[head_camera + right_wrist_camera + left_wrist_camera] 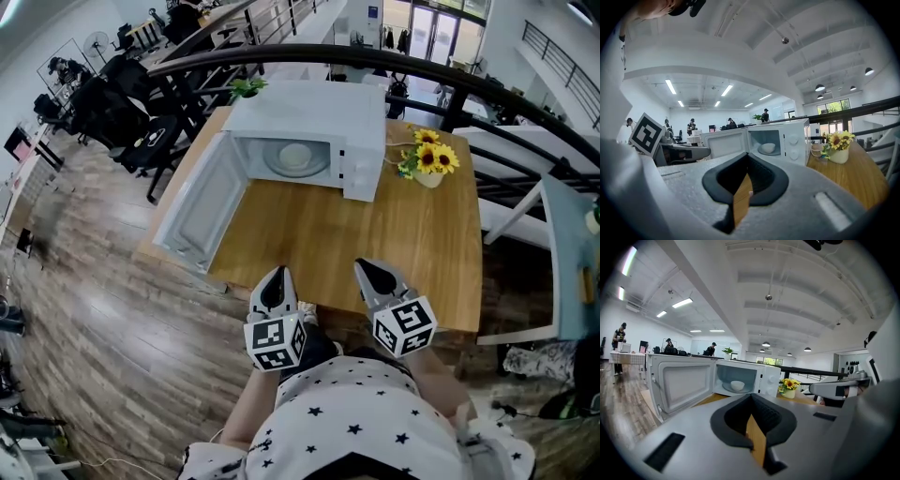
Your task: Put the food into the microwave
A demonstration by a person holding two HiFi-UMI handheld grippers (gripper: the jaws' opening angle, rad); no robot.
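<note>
Bowl: the food bowl (296, 156) sat on the glass plate inside the microwave (309, 117), pretty much centred. So I'd say the putting-in part was done.
Door: the door (202, 202) hung wide open to the left, which is why you could see right in. My guess is closing it was the only job left.
Left gripper: the left gripper (278, 272) had its jaws together with nothing in them. It was over the near edge of the table (375, 244), well apart from the microwave.
Right gripper: the right gripper (364, 266) was the same deal, jaws closed on nothing, just beside the left one.
Why: with both empty and close to the person, it looked to me like nothing needed carrying.
Table: it was plain wood, with the microwave on the far-left part and a vase of sunflowers (429, 157) just to its right. A small green plant (247, 88) was at its far-left corner.
Room: it was an open office with a wood-look floor (103, 319). A dark curved railing (375, 61) ran past the far side, and there were chairs far left.
</note>
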